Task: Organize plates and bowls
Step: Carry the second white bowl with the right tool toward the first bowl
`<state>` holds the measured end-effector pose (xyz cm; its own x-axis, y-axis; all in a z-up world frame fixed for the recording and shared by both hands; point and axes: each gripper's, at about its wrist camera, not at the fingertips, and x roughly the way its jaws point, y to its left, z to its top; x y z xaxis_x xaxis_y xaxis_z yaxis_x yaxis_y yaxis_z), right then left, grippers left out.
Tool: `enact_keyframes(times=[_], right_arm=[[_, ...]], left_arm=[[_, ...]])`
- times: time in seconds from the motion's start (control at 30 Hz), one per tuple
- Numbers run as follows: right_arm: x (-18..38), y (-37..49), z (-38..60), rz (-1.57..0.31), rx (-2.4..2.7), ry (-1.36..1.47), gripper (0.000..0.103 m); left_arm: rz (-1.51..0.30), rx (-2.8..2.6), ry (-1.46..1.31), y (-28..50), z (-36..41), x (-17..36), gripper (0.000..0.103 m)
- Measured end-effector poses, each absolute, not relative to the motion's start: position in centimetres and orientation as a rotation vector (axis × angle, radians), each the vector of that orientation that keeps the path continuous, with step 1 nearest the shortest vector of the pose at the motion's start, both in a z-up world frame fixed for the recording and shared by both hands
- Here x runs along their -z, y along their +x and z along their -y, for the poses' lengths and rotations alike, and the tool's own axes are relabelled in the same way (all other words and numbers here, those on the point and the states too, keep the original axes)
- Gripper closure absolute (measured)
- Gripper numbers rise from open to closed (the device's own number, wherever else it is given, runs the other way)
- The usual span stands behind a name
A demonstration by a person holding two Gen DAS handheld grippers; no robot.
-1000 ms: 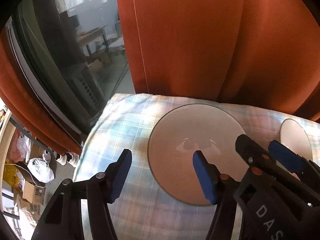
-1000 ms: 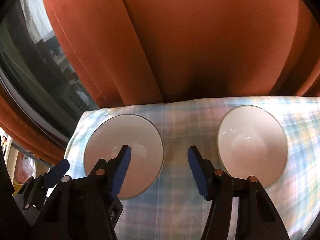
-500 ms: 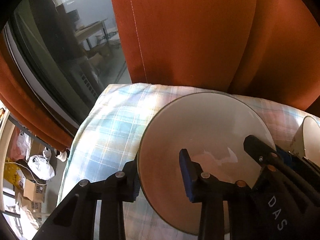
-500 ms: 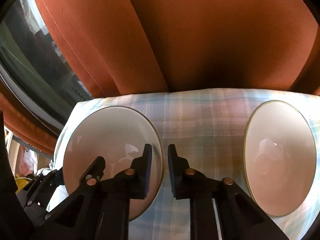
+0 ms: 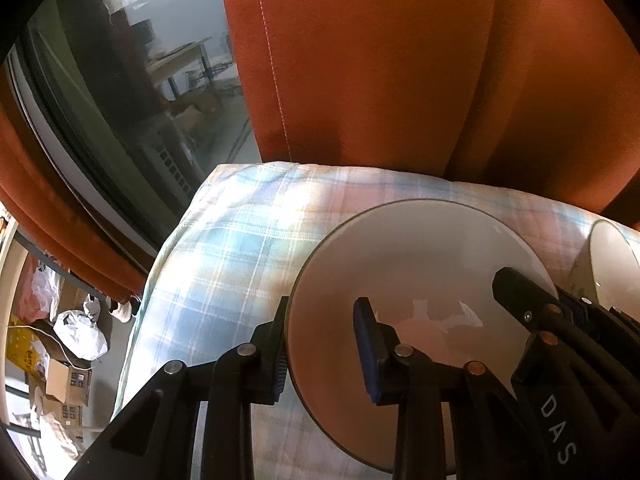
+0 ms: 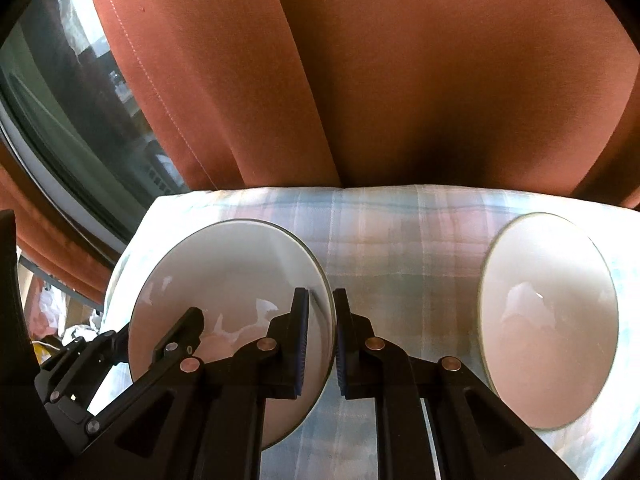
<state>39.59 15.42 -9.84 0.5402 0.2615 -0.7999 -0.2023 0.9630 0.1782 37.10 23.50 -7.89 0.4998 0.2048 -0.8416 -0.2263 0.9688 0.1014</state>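
A white plate [image 5: 420, 264] [image 6: 224, 272] lies on a plaid cloth [image 5: 224, 264]. My left gripper [image 5: 320, 348] is closing on the plate's left rim, with one finger outside the edge and the other pad inside. My right gripper [image 6: 320, 340] is closing on the plate's right rim, which is pinched between its blue pads. Each gripper also shows in the other's view, at the opposite side of the plate. A white bowl [image 6: 548, 320] [image 5: 612, 272] stands upright on the cloth to the right, apart from the plate.
An orange curtain [image 5: 380, 80] hangs close behind the cloth's far edge. A large window [image 5: 120, 100] runs along the left. Boxes and bags [image 5: 76, 332] lie on the floor below the cloth's left edge. Bare cloth [image 6: 392, 248] separates plate and bowl.
Both grippers went from wide open above the cloth to closed on the plate's opposite rims. The plate and bowl now look larger and nearer in both views.
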Motion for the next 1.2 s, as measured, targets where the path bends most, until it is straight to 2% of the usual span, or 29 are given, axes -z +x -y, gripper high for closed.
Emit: enact_keyframes(times=[0.6, 1.2], right_arm=[[5.1, 32.1, -14.0, -0.936, -0.235, 0.039, 0.088], [-1.5, 21.5, -12.0, -0.818, -0.216, 0.07, 0.088]], left_arm=[[-0.983, -0.217, -0.042, 30.2, -22.6, 3.5, 0.074], [-0.872, -0.18, -0.002, 22.1, -21.0, -2.1, 0.074]])
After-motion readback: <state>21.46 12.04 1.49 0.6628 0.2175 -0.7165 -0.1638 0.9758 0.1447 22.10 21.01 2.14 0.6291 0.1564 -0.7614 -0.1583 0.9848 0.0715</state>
